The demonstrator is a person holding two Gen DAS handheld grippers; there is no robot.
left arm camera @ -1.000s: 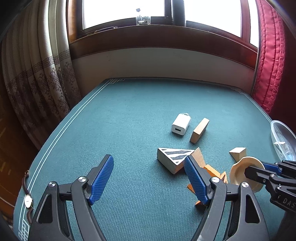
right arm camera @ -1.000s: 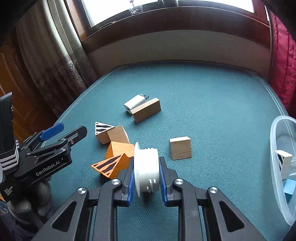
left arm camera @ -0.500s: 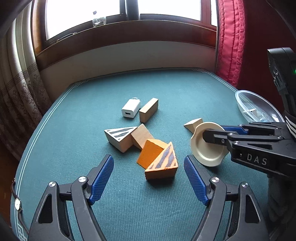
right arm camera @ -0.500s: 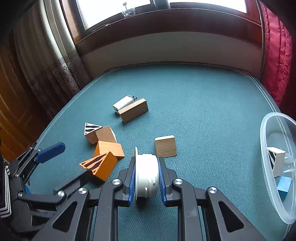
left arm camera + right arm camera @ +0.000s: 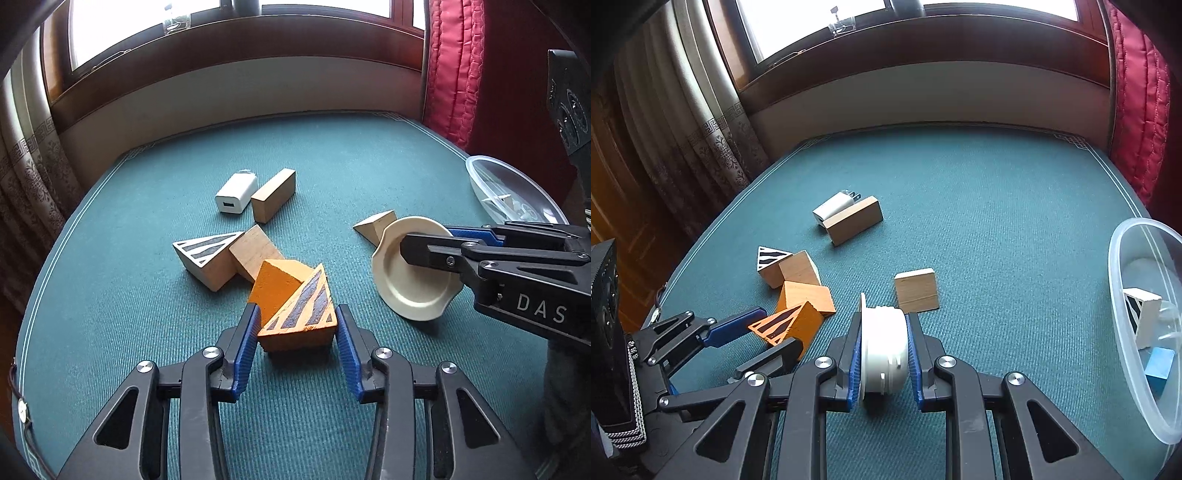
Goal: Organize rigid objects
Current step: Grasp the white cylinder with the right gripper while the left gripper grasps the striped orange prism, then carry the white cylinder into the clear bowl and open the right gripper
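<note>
The left gripper point(image 5: 295, 332) has its blue pads on both sides of the orange striped wedge point(image 5: 301, 319), which lies on the green table point(image 5: 129, 295); it seems to touch, but a firm pinch I cannot confirm. The right gripper point(image 5: 882, 354) is pinching a white flanged cap point(image 5: 882, 350) just above the cloth, near the clear plastic container point(image 5: 1123, 295).

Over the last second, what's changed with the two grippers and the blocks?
The left gripper advanced to the orange striped wedge and narrowed its jaws from wide open to flanking it; firm contact is unclear. The right gripper stays clamped on the white spool. The charger, the other blocks and the clear bowl lie as before.
</note>
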